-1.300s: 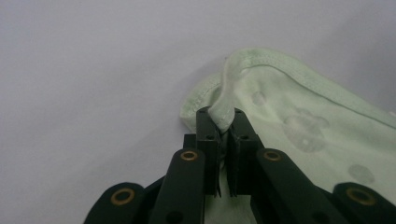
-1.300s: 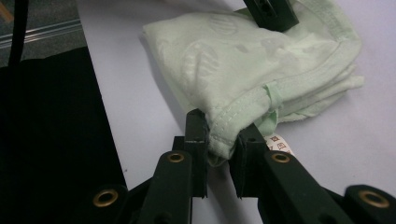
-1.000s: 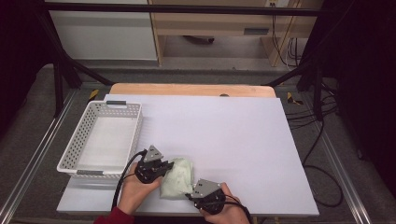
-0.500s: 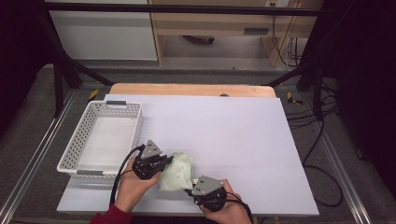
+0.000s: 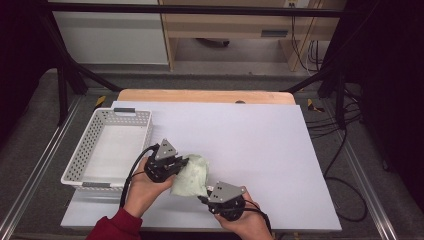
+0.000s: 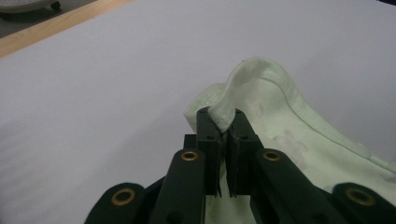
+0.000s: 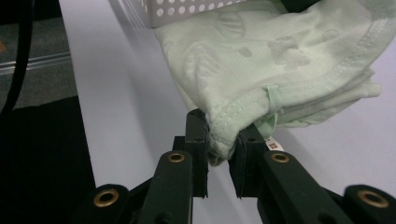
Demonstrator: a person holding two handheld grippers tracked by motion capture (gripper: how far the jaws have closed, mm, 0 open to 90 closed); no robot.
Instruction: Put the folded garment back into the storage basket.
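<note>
Your left gripper (image 5: pixel 181 162) has lifted the pale green garment (image 5: pixel 192 175) slightly; both it and your right gripper (image 5: pixel 204 196) clamp hems, folds hiding its shape.

Even overhead light, soft shadows

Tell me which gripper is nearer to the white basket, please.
The left. The left gripper holds the green cloth just right of the basket; the right gripper grips the cloth's near end, farther right.
</note>
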